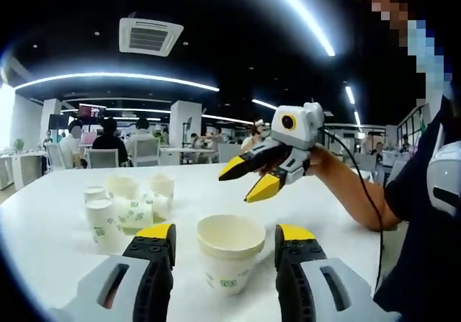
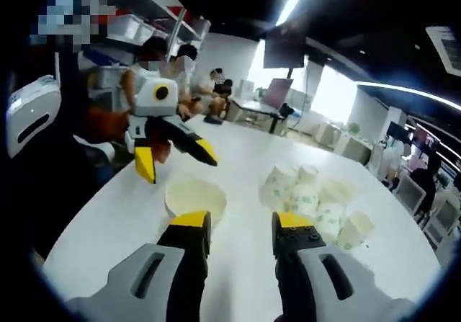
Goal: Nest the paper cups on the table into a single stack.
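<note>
On the table [image 1: 65, 192] in the left gripper view, a lone paper cup [image 1: 230, 253] stands upright at 6 o'clock, between the left gripper [image 1: 225, 237] jaws. The cluster of paper cups [image 1: 130, 203] sits at 9 o'clock of it, some upright and some tipped, and the right gripper [image 1: 248, 178] hangs above the table at 1 o'clock.

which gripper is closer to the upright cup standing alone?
Left. The left gripper has its open jaws either side of the lone cup; the right gripper hangs above and beyond it, jaws open.

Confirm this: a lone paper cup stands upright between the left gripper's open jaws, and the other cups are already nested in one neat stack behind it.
Not quite. The lone paper cup does stand upright between the left gripper's open jaws, but the left gripper view shows the other cups as a loose cluster, some tipped over, not one neat stack.
</note>
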Demonstrator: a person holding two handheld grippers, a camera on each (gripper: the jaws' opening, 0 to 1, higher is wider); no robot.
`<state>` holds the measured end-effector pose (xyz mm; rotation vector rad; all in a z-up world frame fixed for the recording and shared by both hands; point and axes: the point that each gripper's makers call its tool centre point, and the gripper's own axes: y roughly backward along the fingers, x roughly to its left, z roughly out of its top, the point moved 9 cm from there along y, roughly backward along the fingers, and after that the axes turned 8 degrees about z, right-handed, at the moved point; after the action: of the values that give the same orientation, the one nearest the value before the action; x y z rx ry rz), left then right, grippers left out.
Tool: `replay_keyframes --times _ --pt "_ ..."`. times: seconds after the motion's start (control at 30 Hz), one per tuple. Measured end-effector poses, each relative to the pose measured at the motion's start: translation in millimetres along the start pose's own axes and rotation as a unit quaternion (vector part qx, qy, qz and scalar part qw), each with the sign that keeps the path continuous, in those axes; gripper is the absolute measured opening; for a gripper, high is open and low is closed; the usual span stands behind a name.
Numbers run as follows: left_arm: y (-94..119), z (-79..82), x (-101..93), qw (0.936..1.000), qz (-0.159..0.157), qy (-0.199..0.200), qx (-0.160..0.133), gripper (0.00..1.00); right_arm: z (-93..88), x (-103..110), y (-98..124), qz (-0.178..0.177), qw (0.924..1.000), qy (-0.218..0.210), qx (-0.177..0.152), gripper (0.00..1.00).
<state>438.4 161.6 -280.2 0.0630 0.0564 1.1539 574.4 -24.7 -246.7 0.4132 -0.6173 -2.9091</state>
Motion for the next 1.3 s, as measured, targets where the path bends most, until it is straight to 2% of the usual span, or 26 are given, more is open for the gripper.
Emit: replay_keyframes --times 0.13,0.2,0.33,0.53,0.93,1.23,1.3 --pt "2.1 0.0 -0.9 1.0000 0.002 -0.007 0.001 0.74 -7.3 -13.1 6.3 -0.058 0.9975 -0.012 0.039 0.53" --pt "3.5 -1.4 -1.7 0.9999 0.002 -0.012 0.005 0.81 -7.4 -16.0 7.6 -0.066 0.9970 -0.017 0.037 0.58" --pt "6.1 -4.3 -3.9 0.9997 0.000 -0.021 0.015 0.89 -6.8 -16.9 10.2 -0.079 0.9957 -0.036 0.033 0.65" --pt "10.5 -6.7 -6.1 0.9995 -0.003 -0.026 0.019 0.99 -7.1 -20.4 12.0 -0.092 0.9942 -0.041 0.039 0.78" --pt "14.7 -7.7 -1.4 0.9996 0.006 -0.020 0.021 0.99 -12.4 -26.7 9.8 -0.102 0.9919 -0.062 0.043 0.91" --pt "17.8 -12.5 0.9 0.9996 0.011 -0.012 0.021 0.99 -15.6 -28.0 6.4 -0.103 0.9914 -0.070 0.042 0.94" --pt "19.0 -12.0 1.9 0.9997 0.012 -0.011 0.020 0.99 -16.3 -28.3 5.9 -0.103 0.9913 -0.071 0.043 0.98"
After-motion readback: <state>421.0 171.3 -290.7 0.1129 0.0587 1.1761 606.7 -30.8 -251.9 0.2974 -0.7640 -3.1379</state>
